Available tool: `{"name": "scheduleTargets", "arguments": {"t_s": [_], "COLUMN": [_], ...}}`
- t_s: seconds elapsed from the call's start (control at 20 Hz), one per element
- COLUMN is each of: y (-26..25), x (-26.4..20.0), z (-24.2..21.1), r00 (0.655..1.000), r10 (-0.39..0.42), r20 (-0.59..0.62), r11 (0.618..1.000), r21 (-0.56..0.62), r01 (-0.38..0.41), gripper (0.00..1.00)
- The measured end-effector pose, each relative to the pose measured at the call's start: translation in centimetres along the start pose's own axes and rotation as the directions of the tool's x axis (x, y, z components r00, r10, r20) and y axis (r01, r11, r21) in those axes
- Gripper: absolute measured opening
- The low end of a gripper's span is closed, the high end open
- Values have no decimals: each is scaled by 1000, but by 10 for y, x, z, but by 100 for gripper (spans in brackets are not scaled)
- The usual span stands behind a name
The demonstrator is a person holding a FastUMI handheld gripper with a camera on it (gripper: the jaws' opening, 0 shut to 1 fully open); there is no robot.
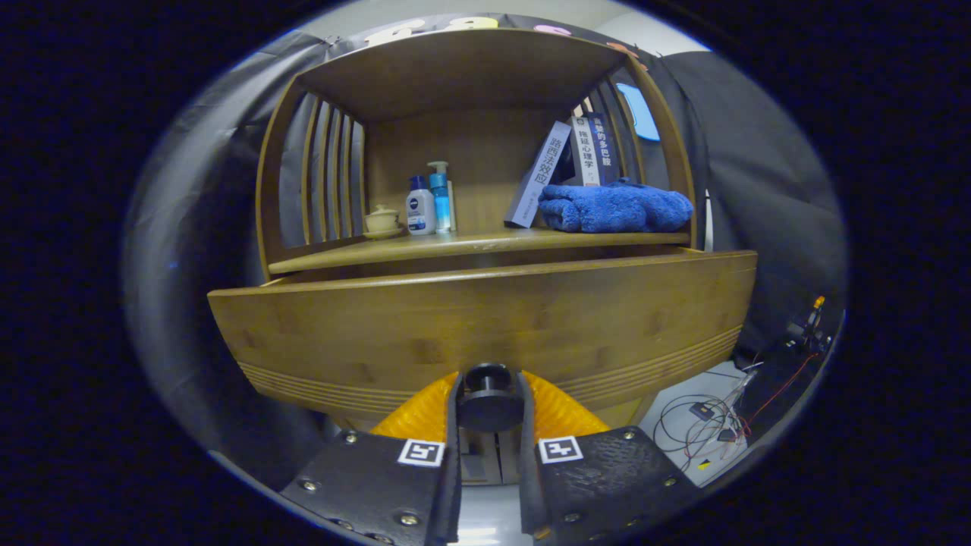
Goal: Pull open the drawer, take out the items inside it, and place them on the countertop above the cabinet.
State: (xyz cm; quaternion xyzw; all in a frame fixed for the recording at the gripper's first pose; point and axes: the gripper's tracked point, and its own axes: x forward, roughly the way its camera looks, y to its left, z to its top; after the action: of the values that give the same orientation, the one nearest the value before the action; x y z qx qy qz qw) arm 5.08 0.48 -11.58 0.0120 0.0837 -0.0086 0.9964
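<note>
Gripper (489, 398) is closed on the drawer knob (488, 400), a dark round knob sitting between the two fingers, both fingers pressed against its sides. The knob is fixed low on the middle of the drawer front (485, 326), a wide bamboo-coloured wooden panel with grooved lines along its lower edge. Drawer looks pulled out a little: its front stands nearer than the cabinet (470, 152) body, and a dark gap runs between the front's top edge and the countertop (455, 246) above. Inside of the drawer is hidden, so its contents cannot be told. Countertop is the wooden shelf surface just above and beyond the drawer, under a wooden top with curved slatted sides. On it, far left, a small cream lidded cup (381, 221) on a saucer; just right of it a white bottle with blue cap (420, 206) and a blue pump bottle (441, 197), the two close together. On the right, books (569, 163) lean and stand against the back, and a folded blue towel (614, 207) lies just in front of them near the right slats. Low on the right, beyond the cabinet, loose cables (705, 417) lie on a pale floor.
</note>
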Motion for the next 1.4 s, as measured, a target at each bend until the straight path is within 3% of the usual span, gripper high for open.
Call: {"name": "scheduleTargets", "arguments": {"t_s": [0.55, 0.6, 1.0, 1.25, 1.4], "y": [-17, -18, -16, -15, -8], "x": [-72, -73, -75, -108, -121], "z": [-19, -20, -28, -14, 10], "r00": [999, 999, 1000, 998, 999], "r10": [-18, -28, -10, -27, -14], "r20": [34, 45, -21, -48, -35], "r11": [1000, 1000, 1000, 999, 995], "r21": [-9, -3, -15, -35, -96], "r01": [18, 28, 10, 25, 11], "gripper": [31, 24, 26, 100, 100]}}
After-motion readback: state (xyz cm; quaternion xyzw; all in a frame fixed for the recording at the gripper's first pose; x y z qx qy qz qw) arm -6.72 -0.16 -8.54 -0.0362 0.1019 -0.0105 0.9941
